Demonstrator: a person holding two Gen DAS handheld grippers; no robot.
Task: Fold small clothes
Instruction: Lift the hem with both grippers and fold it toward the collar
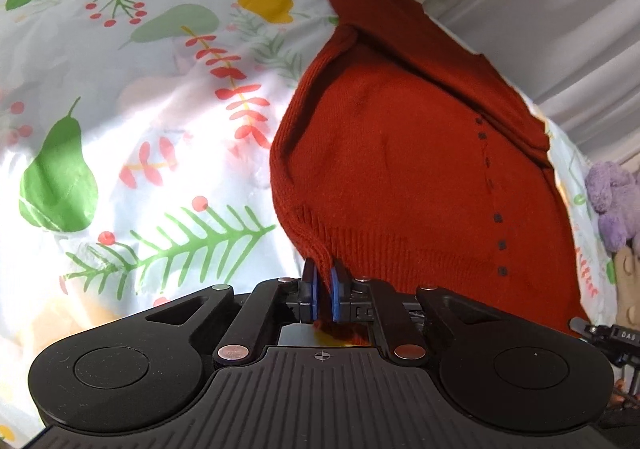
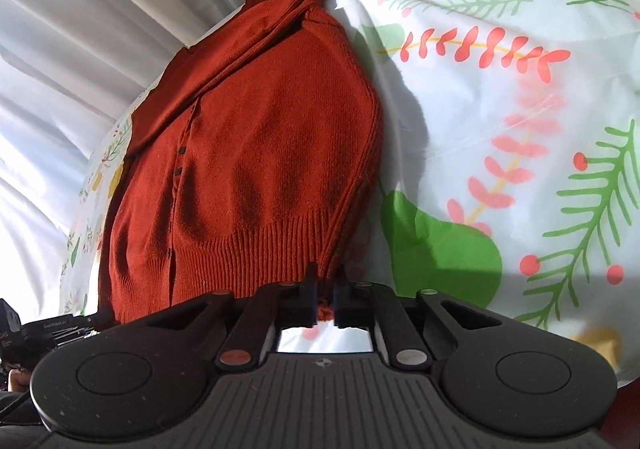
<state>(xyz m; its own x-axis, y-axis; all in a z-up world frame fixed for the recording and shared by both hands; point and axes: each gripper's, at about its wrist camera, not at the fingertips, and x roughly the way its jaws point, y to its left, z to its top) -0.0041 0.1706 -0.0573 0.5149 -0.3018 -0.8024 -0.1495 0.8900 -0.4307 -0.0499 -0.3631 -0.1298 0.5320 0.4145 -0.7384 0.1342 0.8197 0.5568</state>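
The work surface is a bed covered with a white floral cover (image 1: 120,153) printed with green pears, fern sprays, red berries and yellow blooms; sunlight falls across it in bright patches. Pale pleated curtains (image 1: 560,9) hang behind the bed's far edge.

One garment is present: a rust-red knit cardigan (image 1: 400,169) lying flat on the cover, ribbed hem nearest the cameras, a sleeve folded across its upper part, and a row of small dark buttons (image 1: 498,217) running up the front.

The left wrist view alone shows a purple plush toy (image 1: 612,201) at the right margin, and the blue pads of the left gripper (image 1: 322,281). The right wrist view shows a wider stretch of the cover on the cardigan's right.

Two grippers are counted. The left gripper is clamped on the hem's left corner, knit pinched between its pads. The right gripper (image 2: 325,283) is likewise closed on the hem's right corner.
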